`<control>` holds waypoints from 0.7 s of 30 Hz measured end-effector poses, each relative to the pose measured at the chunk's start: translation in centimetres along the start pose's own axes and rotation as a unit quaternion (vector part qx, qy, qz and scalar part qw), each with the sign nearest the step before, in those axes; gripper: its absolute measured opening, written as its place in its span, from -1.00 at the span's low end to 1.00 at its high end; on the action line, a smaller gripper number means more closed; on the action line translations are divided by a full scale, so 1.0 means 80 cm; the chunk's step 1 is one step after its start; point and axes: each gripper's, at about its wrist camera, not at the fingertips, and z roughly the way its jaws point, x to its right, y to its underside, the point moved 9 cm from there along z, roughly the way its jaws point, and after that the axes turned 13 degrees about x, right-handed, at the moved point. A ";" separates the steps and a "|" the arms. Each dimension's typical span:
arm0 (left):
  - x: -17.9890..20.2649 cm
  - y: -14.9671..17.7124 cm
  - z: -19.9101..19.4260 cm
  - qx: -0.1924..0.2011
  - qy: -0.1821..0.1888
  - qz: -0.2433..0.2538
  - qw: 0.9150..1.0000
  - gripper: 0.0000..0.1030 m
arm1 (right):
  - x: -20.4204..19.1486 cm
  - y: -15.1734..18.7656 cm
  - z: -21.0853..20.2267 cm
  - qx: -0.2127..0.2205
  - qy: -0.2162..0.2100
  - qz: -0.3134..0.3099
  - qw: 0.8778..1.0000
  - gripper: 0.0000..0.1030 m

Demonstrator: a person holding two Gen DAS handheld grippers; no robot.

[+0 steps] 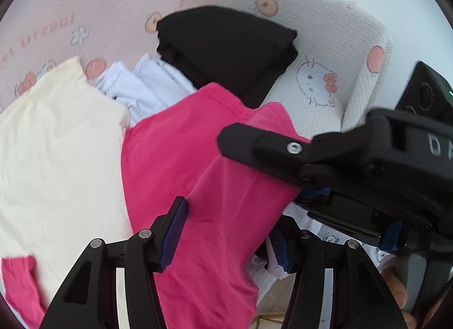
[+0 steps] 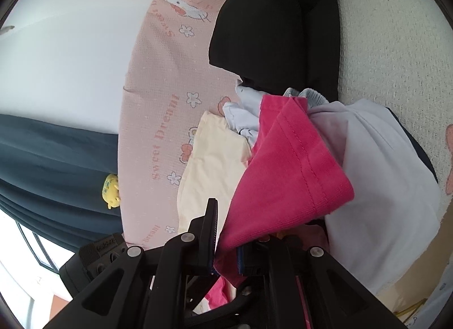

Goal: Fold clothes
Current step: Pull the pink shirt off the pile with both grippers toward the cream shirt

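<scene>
From the left wrist, we see our left gripper (image 1: pixel 226 235) with its jaws standing apart around a hanging fold of the pink garment (image 1: pixel 181 159); the pads are not visibly pressing on it, so we read it as open. The garment drapes from centre down toward 6 o'clock. A cream garment (image 1: pixel 53 142) lies at 9 o'clock, a folded black stack (image 1: pixel 226 51) at 12 o'clock on the cartoon-print bedcover (image 1: pixel 325 34), and the right gripper (image 1: pixel 283 156) reaches in from 3 o'clock.

From the right wrist, our right gripper (image 2: pixel 226 255) has its jaws closed on the pink cloth near its stitched hem (image 2: pixel 308 170), which runs toward 1 o'clock. A white garment (image 2: pixel 382 181) bunches at 3 o'clock.

We judge the pink fabric light, limp and unbreakable, likely to sag and slide. The doubled hem or a corner seems the surest hold.
</scene>
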 end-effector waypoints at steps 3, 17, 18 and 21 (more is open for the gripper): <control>-0.015 -0.005 -0.016 0.040 0.021 -0.042 0.998 -0.49 | -0.006 0.002 0.003 -0.004 -0.002 -0.007 1.000 -0.78; -0.139 0.025 -0.055 0.046 -0.051 -0.147 0.987 -0.87 | -0.014 0.008 0.006 -0.004 0.042 -0.021 0.999 0.01; -0.148 0.033 -0.057 0.042 -0.058 -0.153 0.986 -0.87 | -0.014 0.010 0.007 -0.006 0.042 -0.021 0.999 0.01; -0.180 0.064 -0.058 0.023 -0.063 -0.204 0.977 -0.87 | -0.013 0.021 0.013 -0.016 0.057 -0.035 0.998 0.01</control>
